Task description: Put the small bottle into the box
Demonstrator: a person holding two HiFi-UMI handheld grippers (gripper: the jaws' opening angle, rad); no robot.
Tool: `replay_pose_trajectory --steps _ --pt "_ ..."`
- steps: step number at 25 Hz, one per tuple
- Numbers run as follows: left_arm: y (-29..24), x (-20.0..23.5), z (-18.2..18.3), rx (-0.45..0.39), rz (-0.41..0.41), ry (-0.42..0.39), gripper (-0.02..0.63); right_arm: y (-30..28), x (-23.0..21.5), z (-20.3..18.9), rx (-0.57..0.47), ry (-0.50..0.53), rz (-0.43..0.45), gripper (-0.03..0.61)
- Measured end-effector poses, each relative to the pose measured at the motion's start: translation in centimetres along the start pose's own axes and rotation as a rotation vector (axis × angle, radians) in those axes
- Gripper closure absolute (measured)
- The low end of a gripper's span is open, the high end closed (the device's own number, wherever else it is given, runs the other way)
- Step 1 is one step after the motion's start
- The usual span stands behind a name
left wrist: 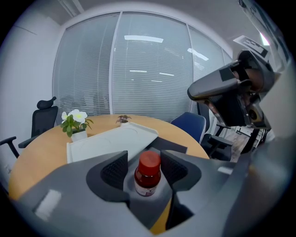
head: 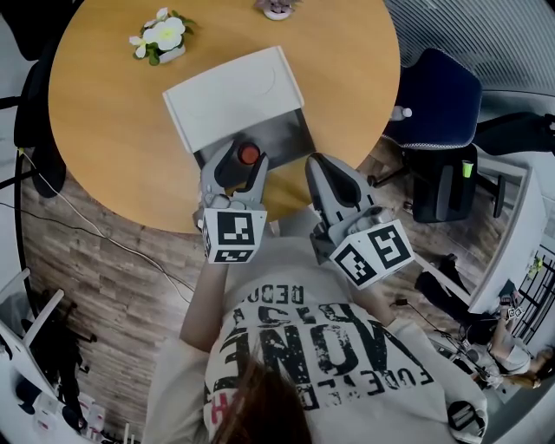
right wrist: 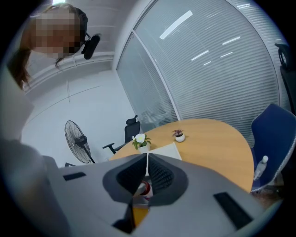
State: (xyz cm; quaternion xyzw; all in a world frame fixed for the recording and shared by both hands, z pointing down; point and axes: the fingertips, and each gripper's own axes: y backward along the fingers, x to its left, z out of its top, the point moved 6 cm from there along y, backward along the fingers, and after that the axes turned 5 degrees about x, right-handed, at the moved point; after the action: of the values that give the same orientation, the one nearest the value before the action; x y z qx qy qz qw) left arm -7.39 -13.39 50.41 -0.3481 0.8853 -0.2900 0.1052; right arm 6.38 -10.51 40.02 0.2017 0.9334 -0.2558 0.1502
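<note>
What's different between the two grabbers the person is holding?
The left gripper's jaws stand apart, with a red-capped bottle between them and the pads off it; the right gripper's jaws are together, with nothing in them. The left gripper reaches over the box; the right gripper sits beside it. Both are grey and carry a marker cube.

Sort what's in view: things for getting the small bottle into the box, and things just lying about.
For the job: small bottle; box; left gripper, jaws apart around the bottle.
Lying about: white flowers; small potted plant; blue chair; fan.
</note>
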Motion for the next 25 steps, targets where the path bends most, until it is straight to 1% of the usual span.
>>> replay_pose_trajectory --steps 11,16,19,23,25 --pt "0.4 0.2 0.3 -0.015 -0.021 0.011 0.4 0.1 0.4 -0.1 -0.003 -0.013 -0.007 0.563" --pt "0.9 -0.1 1.0 -0.034 -0.025 0.007 0.4 0.2 0.5 0.0 -0.007 0.0 -0.001 0.563" --pt "1.3 0.1 1.9 -0.058 -0.018 0.008 0.4 0.2 0.6 0.2 -0.014 0.0 0.004 0.563" --pt "2.2 0.9 3.4 -0.108 0.01 0.006 0.403 0.3 0.6 0.2 -0.017 -0.001 0.007 0.563" --pt "2.5 1.1 3.8 -0.123 0.025 0.007 0.433 0.4 0.5 0.1 -0.019 0.001 0.011 0.563"
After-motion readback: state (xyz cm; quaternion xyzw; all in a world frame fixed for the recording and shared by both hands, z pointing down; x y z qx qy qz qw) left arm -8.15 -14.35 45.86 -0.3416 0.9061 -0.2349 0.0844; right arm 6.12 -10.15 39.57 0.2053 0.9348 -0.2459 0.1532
